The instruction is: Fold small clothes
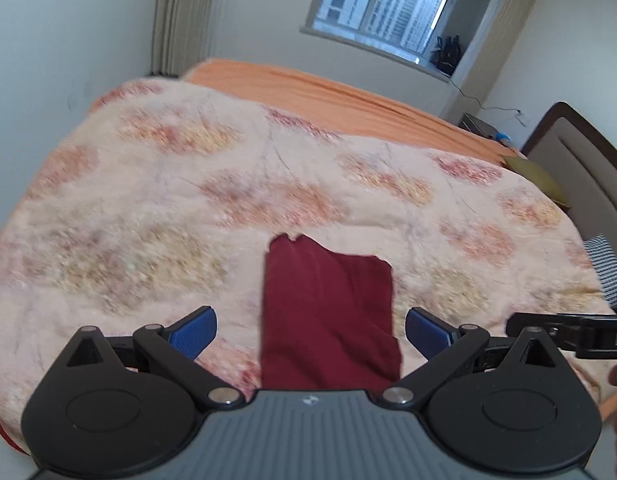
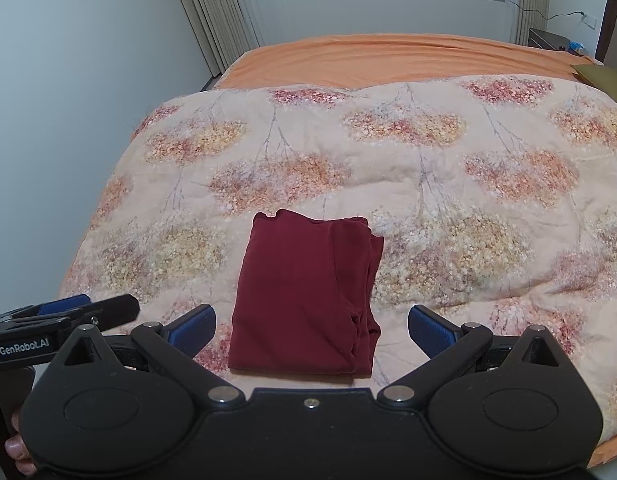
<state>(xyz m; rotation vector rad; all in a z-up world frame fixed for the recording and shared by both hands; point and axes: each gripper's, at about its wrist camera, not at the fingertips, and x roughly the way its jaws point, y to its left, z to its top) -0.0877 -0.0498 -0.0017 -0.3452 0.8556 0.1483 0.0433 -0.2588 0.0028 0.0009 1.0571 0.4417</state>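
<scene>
A dark red garment [image 2: 304,296] lies folded into a neat rectangle on the floral quilt [image 2: 428,168], near the bed's front edge. It also shows in the left wrist view [image 1: 328,316]. My left gripper [image 1: 310,332] is open and empty, hovering above the garment's near end with its blue pads either side. My right gripper [image 2: 311,330] is open and empty, also above the near end. The left gripper's body [image 2: 56,324] shows at the left of the right wrist view. The right gripper's body [image 1: 568,330] shows at the right of the left wrist view.
The quilt covers an orange sheet [image 2: 388,56] on the bed. A headboard [image 1: 580,160] and a yellow-green pillow [image 1: 536,176] are at the right. A window [image 1: 384,4] and curtains [image 2: 212,12] are behind the bed. A wall runs along the left.
</scene>
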